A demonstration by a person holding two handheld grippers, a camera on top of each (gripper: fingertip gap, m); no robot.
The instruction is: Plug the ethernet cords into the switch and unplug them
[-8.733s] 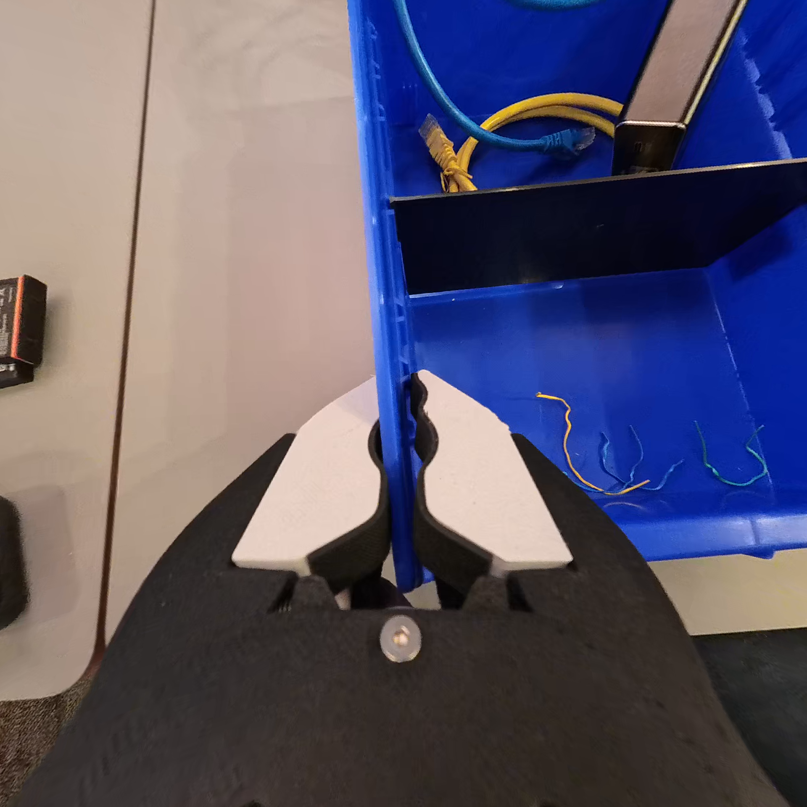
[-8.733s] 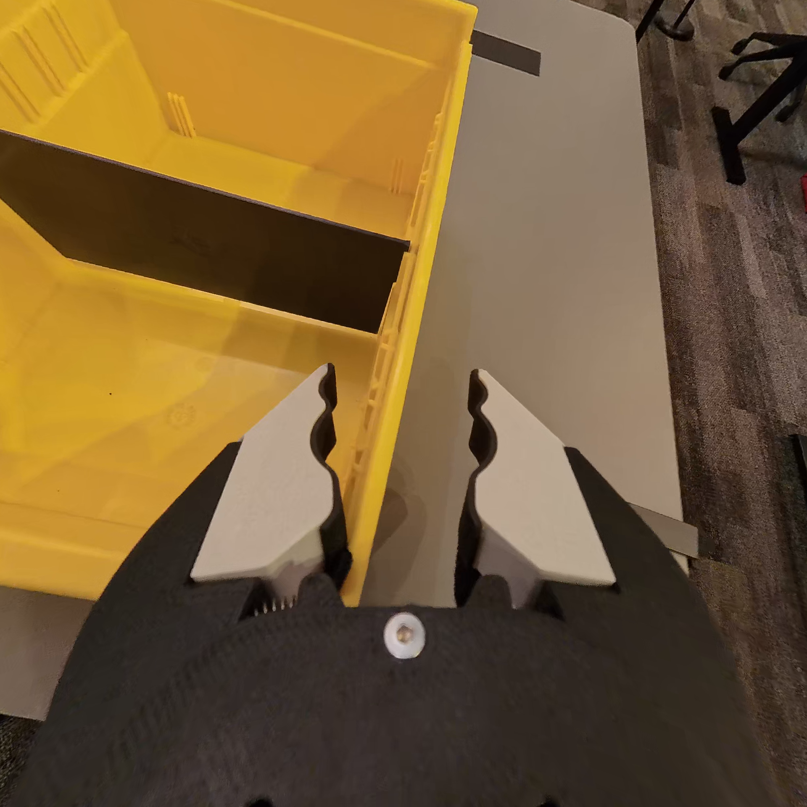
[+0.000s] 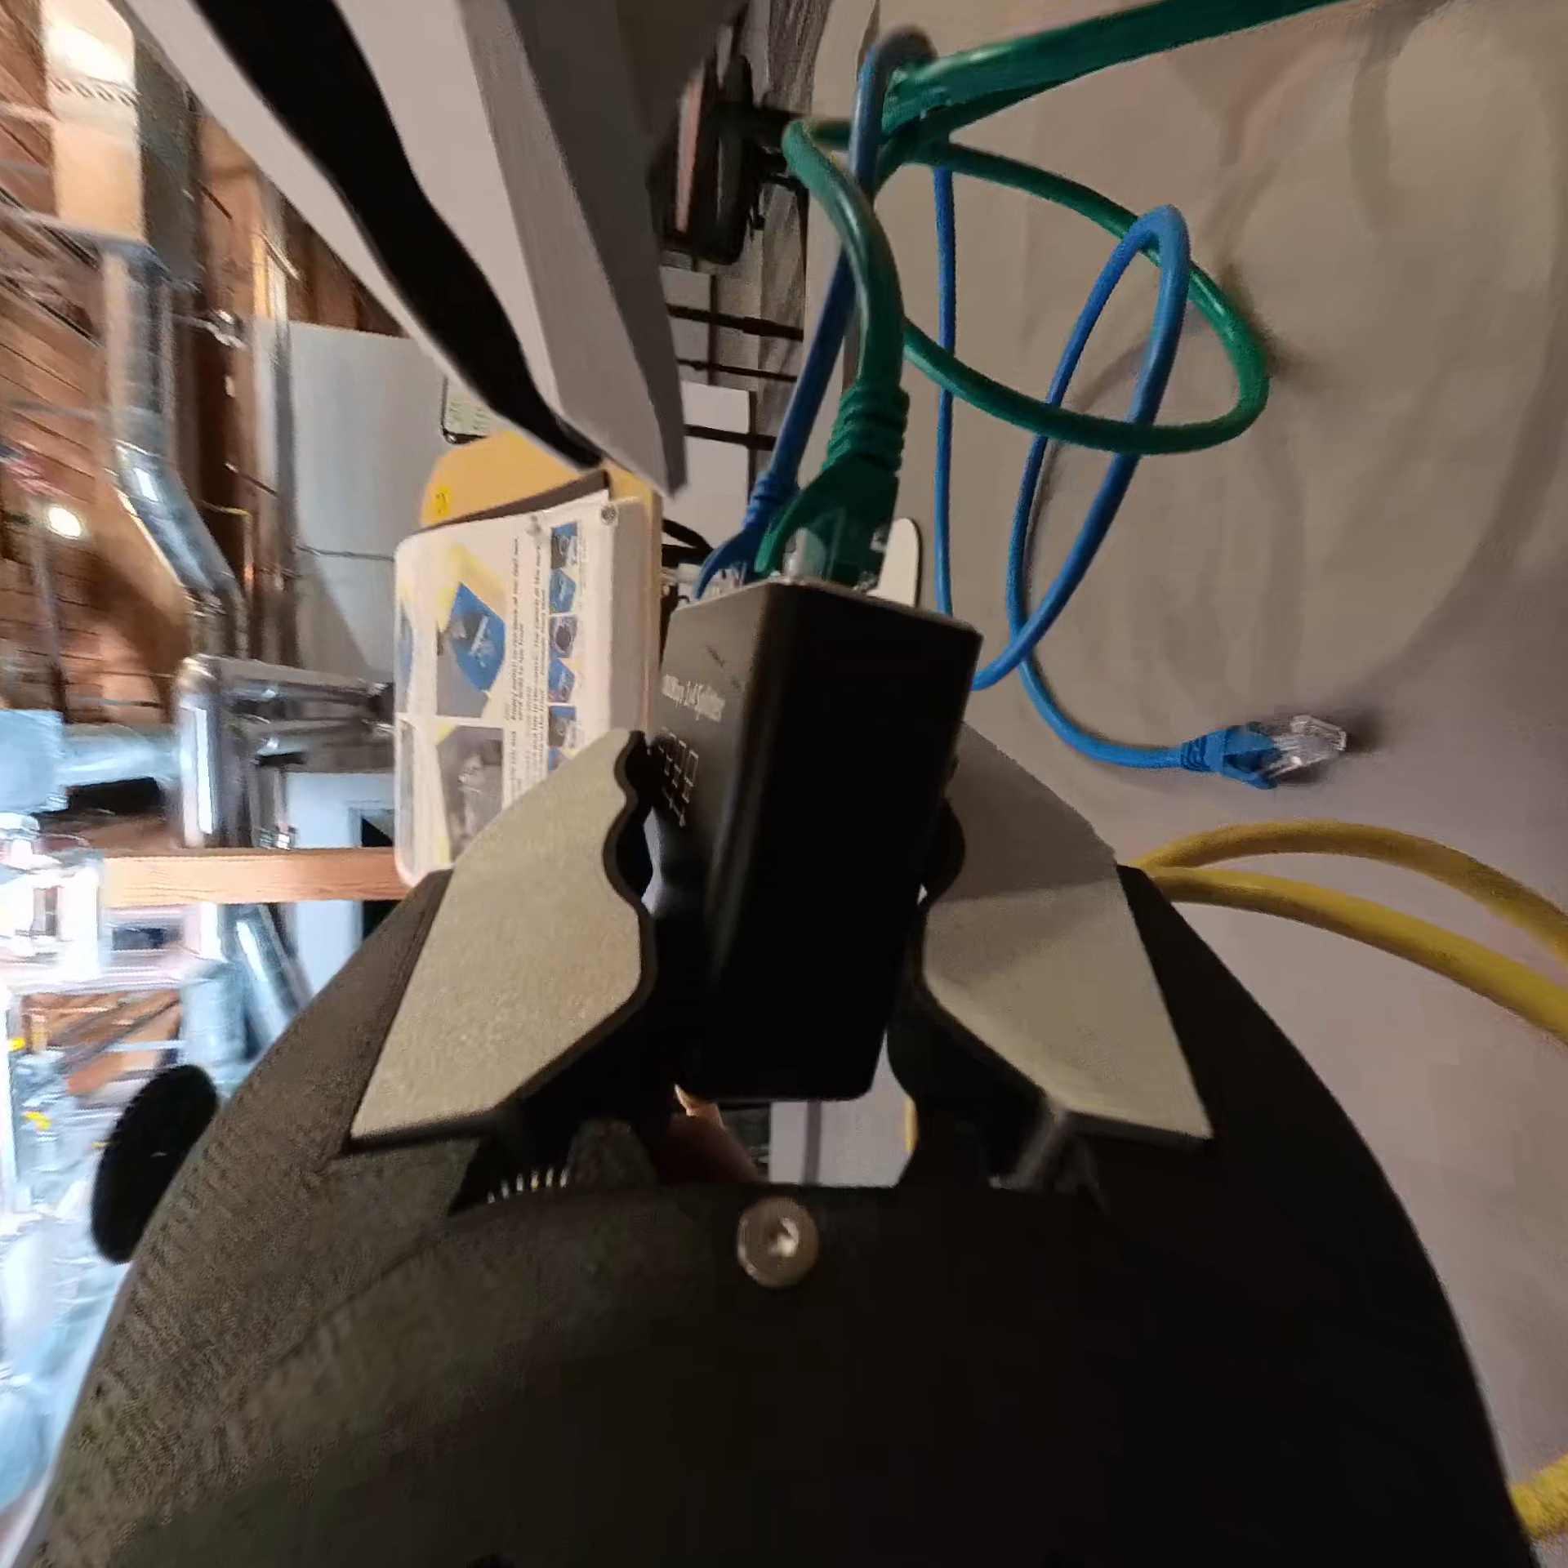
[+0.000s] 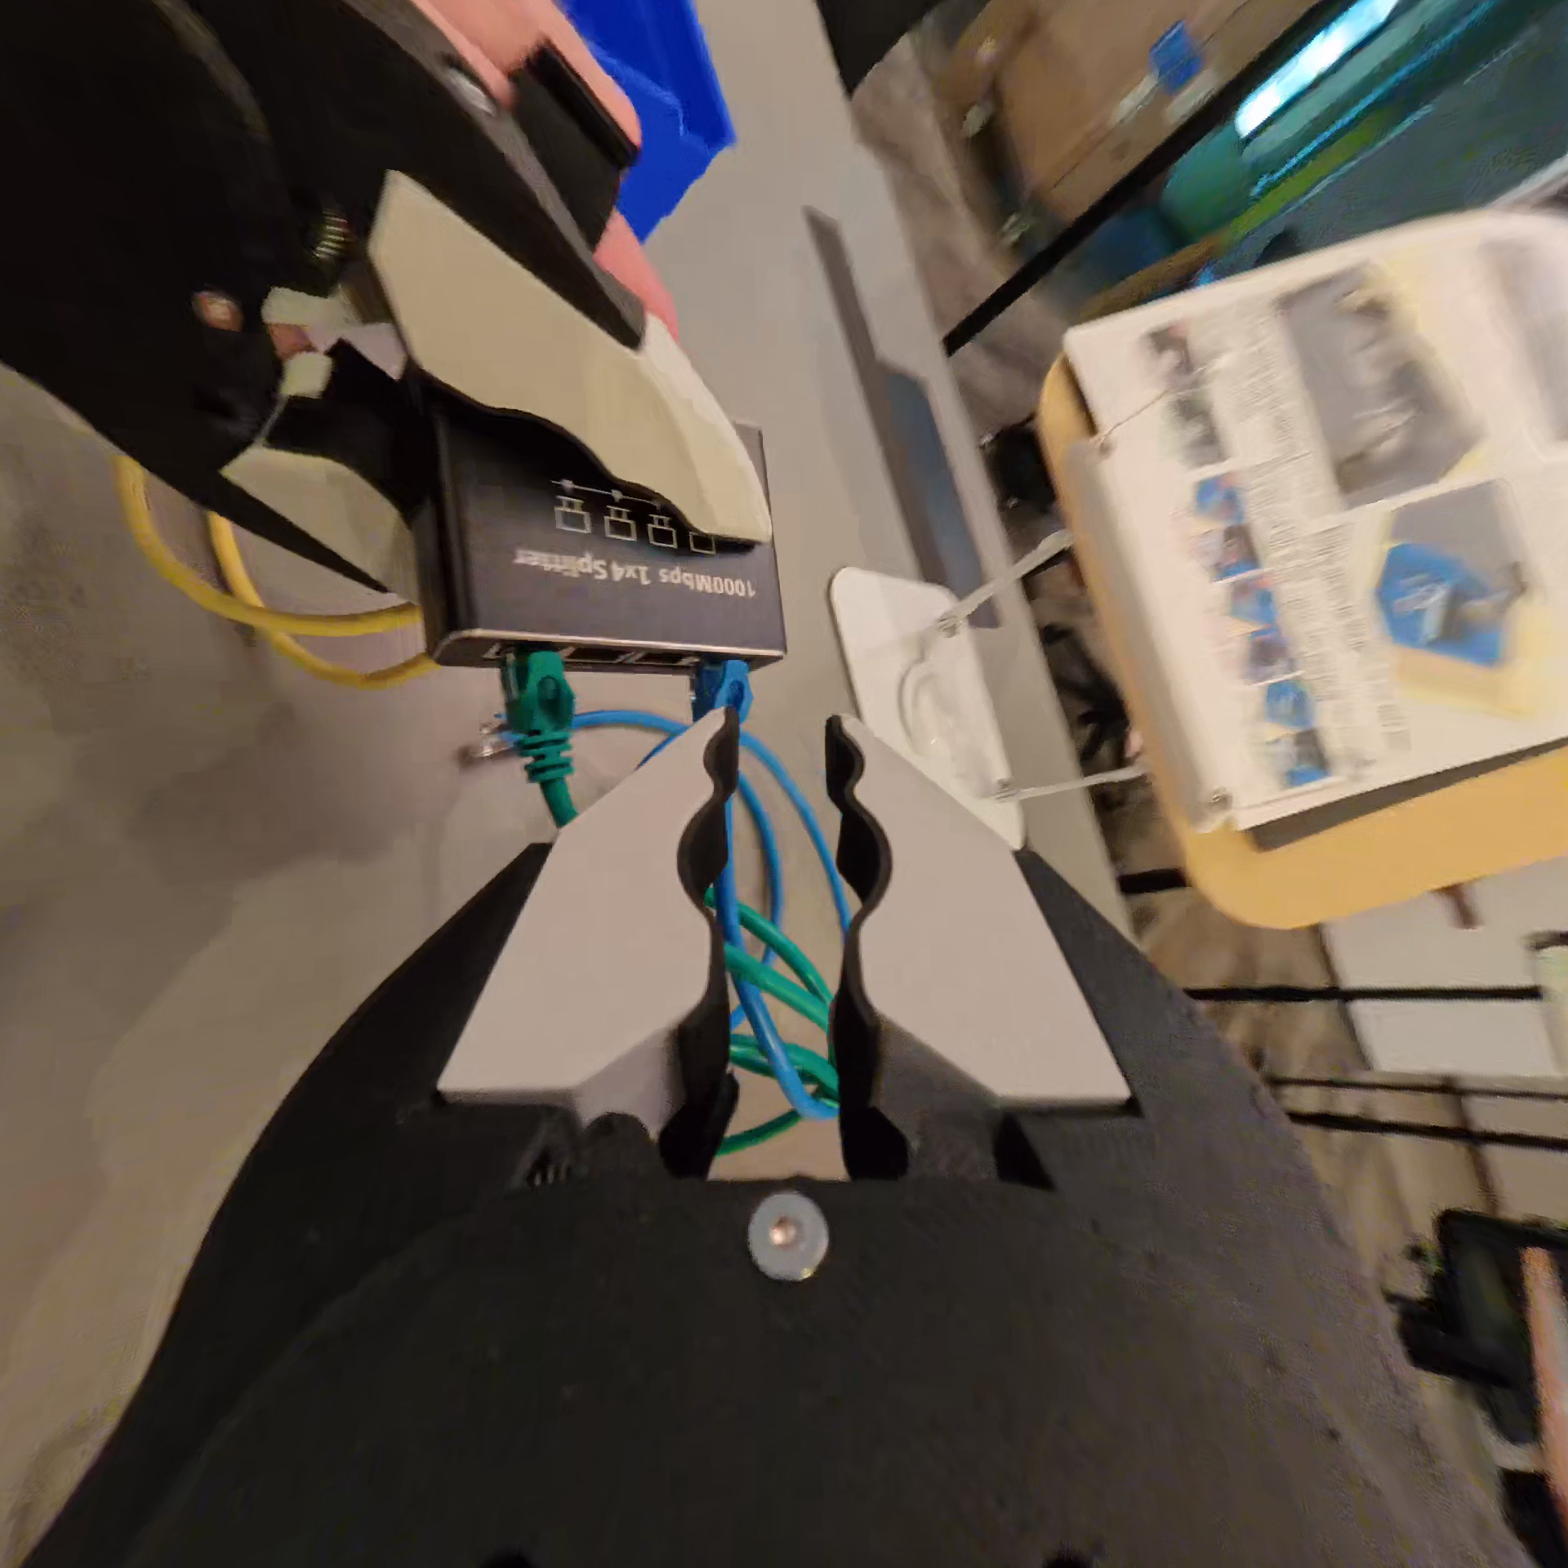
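While your left gripper (image 3: 798,857) pinches the black switch (image 4: 611,543) near the middle of the left wrist view, a green cord (image 4: 536,721) and a blue cord (image 4: 721,683) sit plugged into its far end. Your right gripper (image 4: 776,747) is spread apart, with the blue cord running between its fingers, just below the blue plug. That plug looks hard and small with a thin clip that could snap, so grab its stiff body, not the bendy cord. A yellow cord (image 3: 1358,899) lies at the right edge on the grey table (image 3: 1358,424).
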